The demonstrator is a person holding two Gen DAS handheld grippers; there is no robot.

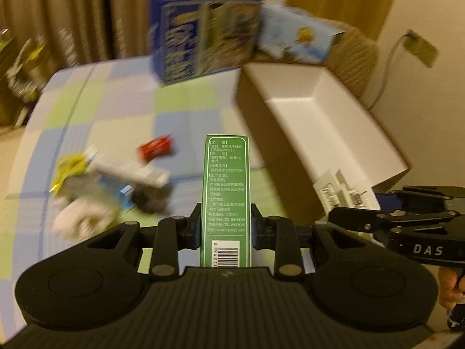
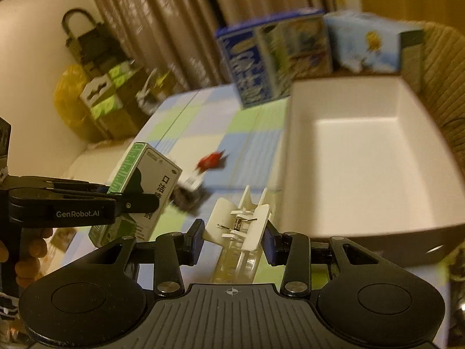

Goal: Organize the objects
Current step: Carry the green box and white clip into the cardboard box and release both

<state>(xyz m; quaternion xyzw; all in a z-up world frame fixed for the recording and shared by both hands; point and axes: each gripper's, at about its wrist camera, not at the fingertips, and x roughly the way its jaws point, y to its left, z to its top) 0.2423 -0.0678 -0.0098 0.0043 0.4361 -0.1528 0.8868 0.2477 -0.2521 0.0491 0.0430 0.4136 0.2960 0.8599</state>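
Observation:
My left gripper [image 1: 226, 224] is shut on a slim green medicine box [image 1: 228, 186], held upright above the checked tablecloth [image 1: 128, 101]. My right gripper [image 2: 232, 235] is shut on a white spring clip [image 2: 241, 224], just left of the near corner of an open cardboard box with a white inside [image 2: 299, 145]. In the left wrist view the right gripper [image 1: 375, 203] and its clip [image 1: 340, 192] sit at that same box's [image 1: 261, 133] near corner. The right wrist view shows the left gripper [image 2: 130, 195] gripping the green box [image 2: 154, 174] further left.
A blurred pile of small items [image 1: 110, 183] and a red packet [image 1: 157, 147] lie on the cloth to the left. Two blue printed cartons [image 2: 270, 55] stand behind the open box. Bags and boxes [image 2: 101, 93] are stacked past the table's left edge. A hand [image 2: 29, 256] holds the left gripper.

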